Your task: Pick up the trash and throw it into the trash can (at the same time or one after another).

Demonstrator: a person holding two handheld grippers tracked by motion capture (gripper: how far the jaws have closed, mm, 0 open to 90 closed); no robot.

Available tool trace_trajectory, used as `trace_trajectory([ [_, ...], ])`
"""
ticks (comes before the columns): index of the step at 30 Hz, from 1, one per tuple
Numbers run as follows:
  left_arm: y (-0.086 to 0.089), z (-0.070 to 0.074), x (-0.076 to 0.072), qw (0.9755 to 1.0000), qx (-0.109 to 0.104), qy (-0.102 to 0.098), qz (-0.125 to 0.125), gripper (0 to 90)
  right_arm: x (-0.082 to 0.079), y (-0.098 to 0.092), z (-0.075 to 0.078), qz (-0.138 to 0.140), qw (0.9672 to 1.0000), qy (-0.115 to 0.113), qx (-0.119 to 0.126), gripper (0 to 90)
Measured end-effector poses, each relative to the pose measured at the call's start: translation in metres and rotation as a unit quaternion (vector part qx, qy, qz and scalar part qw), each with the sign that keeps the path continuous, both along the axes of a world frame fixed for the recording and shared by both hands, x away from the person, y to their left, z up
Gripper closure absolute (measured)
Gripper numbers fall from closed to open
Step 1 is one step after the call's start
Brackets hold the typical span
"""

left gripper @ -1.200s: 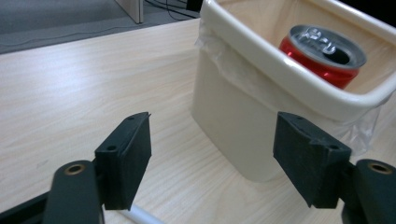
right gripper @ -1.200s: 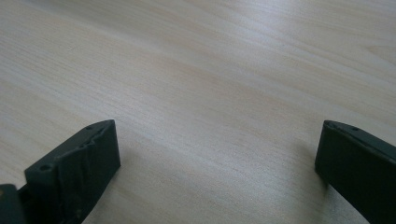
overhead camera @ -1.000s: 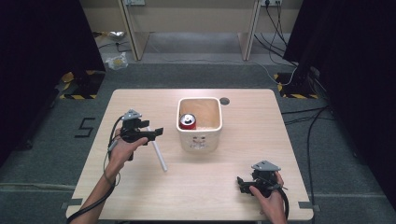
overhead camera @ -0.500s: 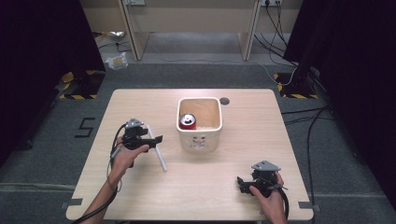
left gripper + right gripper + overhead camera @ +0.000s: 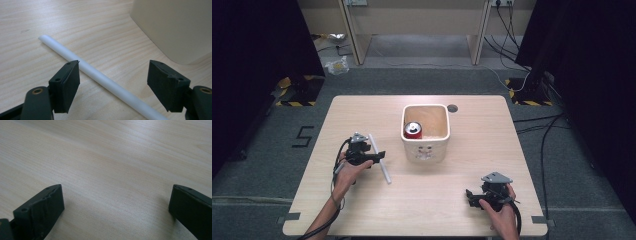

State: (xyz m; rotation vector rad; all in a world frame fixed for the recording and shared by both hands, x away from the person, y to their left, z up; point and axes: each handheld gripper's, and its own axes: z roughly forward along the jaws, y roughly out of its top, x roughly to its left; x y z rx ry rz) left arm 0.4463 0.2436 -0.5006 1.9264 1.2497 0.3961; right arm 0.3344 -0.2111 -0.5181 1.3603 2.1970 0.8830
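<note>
I see a wooden table [image 5: 362, 210] in the middle of the high view. A cream tub [image 5: 425, 147] sits near the middle of it, a little toward the top. A red can [image 5: 413, 130] stands inside the tub, in its left part. A small dark round spot [image 5: 452, 108] is on the table just to the upper right of the tub.

A white tube [image 5: 380, 158] lies flat on the table, left of the tub and apart from it. It runs from upper left to lower right.

My left gripper [image 5: 379, 155] is at the left of the high view, held by my left hand [image 5: 346, 172]. Its jaws are wide apart. In the left gripper view the tube [image 5: 100, 78] lies across the gap between them, from upper left to lower right. It passes just beside the left jaw. I cannot tell if it touches that jaw. The tub wall [image 5: 175, 27] fills the upper right of that view.

My right gripper [image 5: 470, 195] is at the lower right of the high view, in my right hand [image 5: 502, 212]. Its jaws are wide apart too, low over bare wood [image 5: 112, 170], and they hold nothing.
</note>
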Motion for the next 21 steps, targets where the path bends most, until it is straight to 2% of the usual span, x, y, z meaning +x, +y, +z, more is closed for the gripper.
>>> trace_trajectory([
  [7, -0.004, -0.008, 0.001, 0.9998, 0.018, 0.006, 0.001, 30.8, 0.000, 0.000, 0.000, 0.000, 1.0000, 0.000, 0.000, 0.3],
  [13, -0.006, -0.011, 0.001, 0.9995, 0.031, 0.004, -0.005, 38.6, 0.000, 0.000, 0.000, 0.000, 1.0000, 0.000, 0.000, 0.3],
  [19, -0.006, -0.014, 0.000, 0.9985, 0.052, -0.006, -0.012, 49.7, 0.000, 0.000, 0.000, 0.000, 1.0000, 0.000, 0.000, 0.3],
  [21, -0.005, -0.013, 0.000, 0.9986, 0.052, -0.004, -0.012, 54.8, 0.000, 0.000, 0.000, 0.000, 1.0000, 0.000, 0.000, 0.3],
])
